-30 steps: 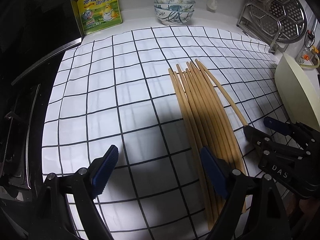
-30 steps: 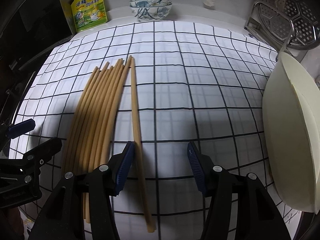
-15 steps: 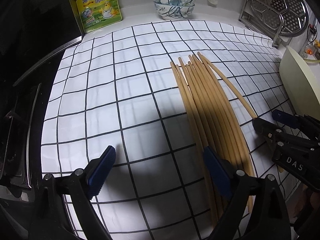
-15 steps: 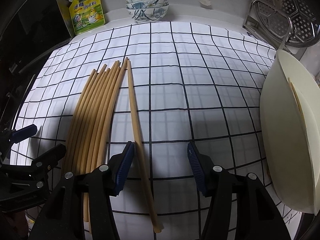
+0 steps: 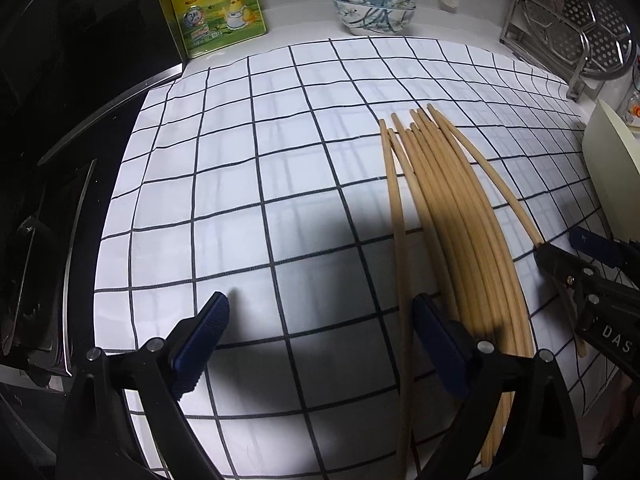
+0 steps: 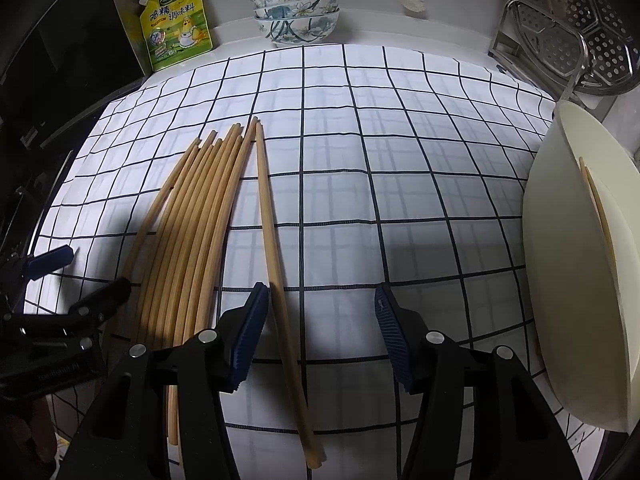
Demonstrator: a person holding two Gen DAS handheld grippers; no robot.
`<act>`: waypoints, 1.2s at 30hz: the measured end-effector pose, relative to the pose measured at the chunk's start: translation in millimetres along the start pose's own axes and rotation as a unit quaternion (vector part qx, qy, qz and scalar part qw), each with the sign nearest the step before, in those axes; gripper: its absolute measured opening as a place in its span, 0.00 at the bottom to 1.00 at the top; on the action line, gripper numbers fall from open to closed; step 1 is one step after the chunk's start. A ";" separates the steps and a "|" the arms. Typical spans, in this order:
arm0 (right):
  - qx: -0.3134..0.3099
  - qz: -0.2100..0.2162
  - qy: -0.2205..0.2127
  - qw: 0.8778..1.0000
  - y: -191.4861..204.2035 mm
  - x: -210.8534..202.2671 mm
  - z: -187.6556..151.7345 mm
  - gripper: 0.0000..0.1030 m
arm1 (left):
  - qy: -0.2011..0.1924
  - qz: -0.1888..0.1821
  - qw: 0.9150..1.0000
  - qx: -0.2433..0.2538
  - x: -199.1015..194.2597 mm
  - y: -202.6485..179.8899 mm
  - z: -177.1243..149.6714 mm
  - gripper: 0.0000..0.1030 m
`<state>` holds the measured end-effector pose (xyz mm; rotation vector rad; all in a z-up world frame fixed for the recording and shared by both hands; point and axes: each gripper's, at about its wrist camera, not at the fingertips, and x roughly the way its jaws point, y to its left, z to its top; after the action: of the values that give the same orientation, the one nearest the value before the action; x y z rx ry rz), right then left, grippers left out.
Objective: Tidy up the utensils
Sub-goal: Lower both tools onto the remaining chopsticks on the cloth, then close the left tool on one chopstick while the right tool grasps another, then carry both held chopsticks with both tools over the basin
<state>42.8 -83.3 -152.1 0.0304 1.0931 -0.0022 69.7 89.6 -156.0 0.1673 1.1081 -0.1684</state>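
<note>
My left gripper (image 5: 320, 344) hangs over the checked cloth (image 5: 240, 200), tilted steeply down; its jaws stand wide and nothing is pressed between the blue pads. In the left wrist view the bundle of wooden chopsticks (image 5: 452, 216) lies on the cloth right of centre, running from mid-frame down to the lower edge, tips fanned toward the top. One chopstick (image 5: 398, 240) has split off on the bundle's left side and passes just inside my left gripper's right-hand pad, not clamped; I cannot tell whether the pad touches it. My right gripper (image 6: 318, 334) is also angled down, its jaws at a middling gap. In the right wrist view a single chopstick (image 6: 276, 248), lying apart from the bundle (image 6: 192, 220), runs from upper centre to the bottom edge and passes just beside the left-hand pad, inside the gap; the pads do not close on it. The bundle sits left of that, partly in shadow. At the right edge of this frame a cream-coloured holder (image 6: 560, 280) has two chopsticks (image 6: 598, 204) in it. At the top of the frame: a stack of floral bowls (image 6: 296, 16), a yellow-green seasoning pouch (image 6: 176, 24), and a perforated steel rack (image 6: 580, 32) at upper right.
</note>
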 end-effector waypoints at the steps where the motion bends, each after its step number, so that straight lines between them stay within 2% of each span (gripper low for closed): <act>1: -0.001 0.000 0.000 1.000 0.2 0.9 0.8 0.52 | -0.001 0.002 1.000 0.000 0.5 -0.8 1.0 0.88; 5: -0.014 -0.006 -0.003 1.000 3.3 5.1 5.5 0.52 | -0.006 0.001 1.000 -0.008 4.4 -0.9 8.1 0.86; 8: -0.023 -0.008 -0.008 1.000 5.3 7.4 8.8 0.52 | -0.011 -0.011 1.000 -0.011 5.3 -3.2 13.8 0.74; 10: -0.028 -0.006 -0.010 1.000 5.9 8.5 10.0 0.51 | -0.014 -0.019 1.000 -0.008 4.8 -6.6 15.5 0.60; 11: -0.033 -0.006 -0.012 0.999 7.5 8.8 10.9 0.50 | -0.016 -0.022 1.000 -0.004 4.0 -9.0 16.4 0.57; 15: -0.049 0.010 -0.015 0.999 12.2 8.1 10.4 0.30 | -0.020 -0.031 0.999 0.005 1.8 -15.4 16.9 0.30; 18: -0.051 0.020 -0.012 0.998 13.0 7.6 11.3 0.07 | -0.019 -0.033 0.999 0.000 1.5 -13.7 17.9 0.12; 19: -0.048 0.024 -0.010 0.998 11.8 7.5 11.4 0.07 | -0.018 -0.034 0.999 -0.002 1.7 -12.5 18.0 0.08; 26: -0.003 0.051 -0.012 0.999 -0.4 -3.0 13.2 0.06 | -0.006 -0.040 0.999 -0.006 -2.7 -5.5 19.9 0.07; 36: 0.028 0.096 -0.046 0.994 -9.3 -47.4 23.5 0.06 | -0.030 -0.034 0.999 -0.005 -46.8 -4.2 34.0 0.07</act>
<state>41.7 -93.9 -99.4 0.1845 0.9934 0.1377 78.1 80.5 -99.3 0.1150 1.0546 -0.2285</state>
